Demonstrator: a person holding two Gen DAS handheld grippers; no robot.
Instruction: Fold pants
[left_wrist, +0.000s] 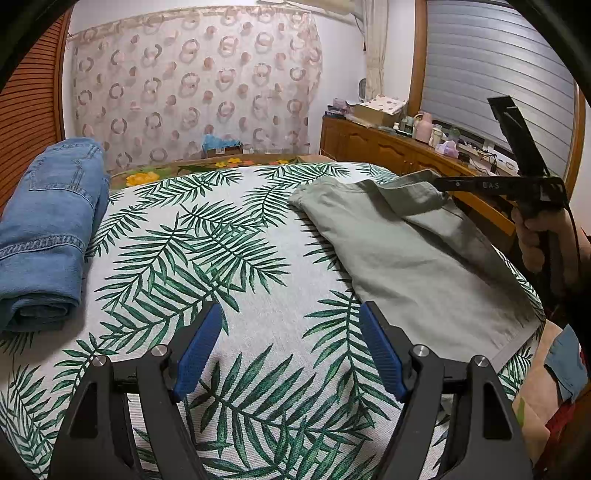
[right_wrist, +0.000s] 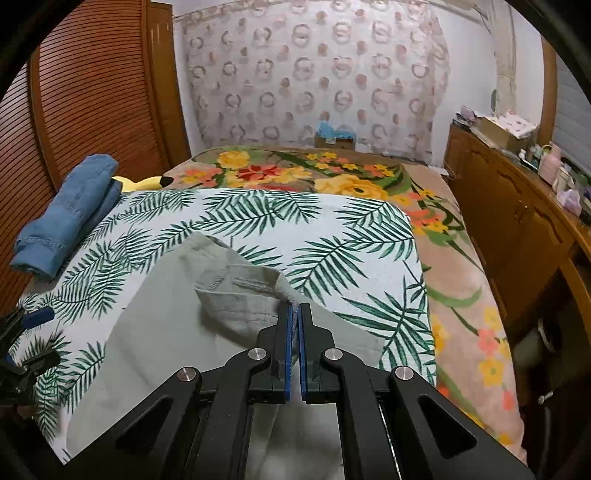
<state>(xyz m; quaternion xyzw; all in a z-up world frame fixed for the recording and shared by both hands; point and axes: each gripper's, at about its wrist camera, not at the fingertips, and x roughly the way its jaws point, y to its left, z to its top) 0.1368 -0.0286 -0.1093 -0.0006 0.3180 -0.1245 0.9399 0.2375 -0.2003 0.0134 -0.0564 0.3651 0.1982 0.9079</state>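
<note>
Grey-green pants (left_wrist: 410, 254) lie on the leaf-print cloth (left_wrist: 221, 251) at the right side of the bed. My right gripper (right_wrist: 295, 308) is shut on a lifted edge of the pants (right_wrist: 243, 295), holding it above the rest of the garment; it shows in the left wrist view (left_wrist: 443, 183) pinching that raised flap. My left gripper (left_wrist: 290, 321) is open and empty, hovering over the cloth to the left of the pants' near hem. Its blue-padded fingers (right_wrist: 37, 317) show at the left edge of the right wrist view.
Folded blue jeans (left_wrist: 48, 229) lie at the cloth's left edge, seen too in the right wrist view (right_wrist: 66, 218). A yellow plush toy (right_wrist: 144, 182) lies behind them. A floral blanket (right_wrist: 332, 177) covers the bed. A wooden sideboard (right_wrist: 517, 221) with clutter runs along the right.
</note>
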